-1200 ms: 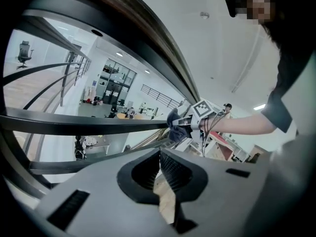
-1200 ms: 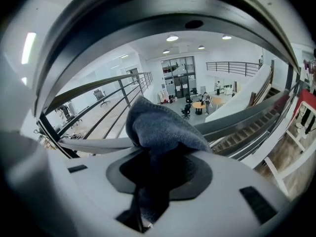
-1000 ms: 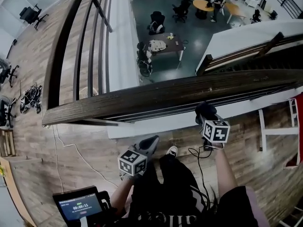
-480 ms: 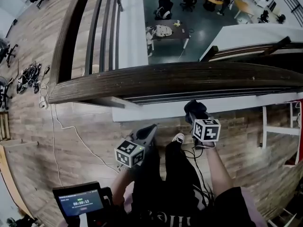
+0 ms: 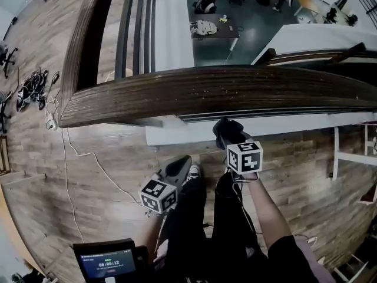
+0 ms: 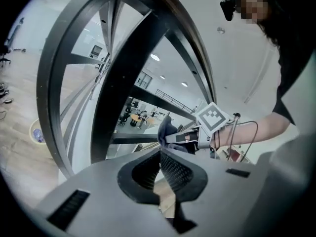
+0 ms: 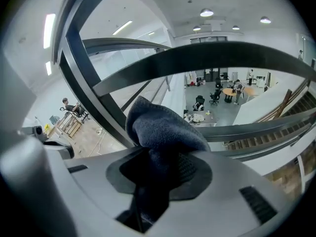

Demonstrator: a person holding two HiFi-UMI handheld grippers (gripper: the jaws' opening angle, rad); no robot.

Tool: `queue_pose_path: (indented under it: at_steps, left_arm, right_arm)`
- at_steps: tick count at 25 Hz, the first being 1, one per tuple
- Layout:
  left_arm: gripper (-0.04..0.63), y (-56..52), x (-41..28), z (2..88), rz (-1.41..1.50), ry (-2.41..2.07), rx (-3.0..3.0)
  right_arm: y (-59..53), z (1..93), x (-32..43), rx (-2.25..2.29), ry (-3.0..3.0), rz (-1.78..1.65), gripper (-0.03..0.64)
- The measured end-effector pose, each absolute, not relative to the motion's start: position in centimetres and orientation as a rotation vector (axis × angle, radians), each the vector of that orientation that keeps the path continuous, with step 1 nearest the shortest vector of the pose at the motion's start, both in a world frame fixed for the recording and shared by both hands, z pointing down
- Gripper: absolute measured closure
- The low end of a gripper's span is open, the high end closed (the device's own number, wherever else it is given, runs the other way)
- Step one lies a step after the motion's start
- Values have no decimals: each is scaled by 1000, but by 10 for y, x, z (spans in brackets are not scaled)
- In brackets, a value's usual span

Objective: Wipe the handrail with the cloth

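Observation:
The handrail (image 5: 235,90) is a broad dark wooden rail running left to right across the head view. My right gripper (image 5: 227,137) sits just below its near edge, shut on a dark blue-grey cloth (image 5: 225,127) that bulges from the jaws. In the right gripper view the cloth (image 7: 163,132) fills the jaws, with the handrail (image 7: 237,53) arching above it. My left gripper (image 5: 182,166) hangs lower and to the left, over the floor, shut and holding nothing. In the left gripper view its pads (image 6: 168,167) meet, and the cloth (image 6: 165,129) shows beyond them.
A second rail (image 5: 88,40) with metal bars runs away at the left corner. A white ledge (image 5: 177,135) lies under the handrail. Below is a lower floor with a table (image 5: 215,28) and chairs. A cable (image 5: 88,158) trails on the wooden floor; a screen (image 5: 106,259) sits bottom left.
The right gripper with the cloth has moved left along the underside of the handrail. The left gripper has stayed low and shut. The view has turned a little.

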State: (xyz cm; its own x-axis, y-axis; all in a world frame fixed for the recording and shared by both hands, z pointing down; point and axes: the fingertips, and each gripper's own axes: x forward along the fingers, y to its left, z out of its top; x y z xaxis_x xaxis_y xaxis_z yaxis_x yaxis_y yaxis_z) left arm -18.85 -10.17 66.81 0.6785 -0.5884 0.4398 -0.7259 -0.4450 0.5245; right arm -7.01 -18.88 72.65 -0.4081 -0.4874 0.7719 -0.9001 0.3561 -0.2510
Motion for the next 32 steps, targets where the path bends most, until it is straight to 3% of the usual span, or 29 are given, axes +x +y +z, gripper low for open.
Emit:
queue_pose_path:
  at_steps: [15, 32]
  left_arm:
    - [595, -123, -240, 727, 241, -1031, 2152]
    - [595, -93, -210, 732, 298, -990, 2146]
  right_arm:
    - [-258, 760, -205, 1140, -2146, 867, 508]
    - [-260, 785, -161, 1105, -2088, 730, 508]
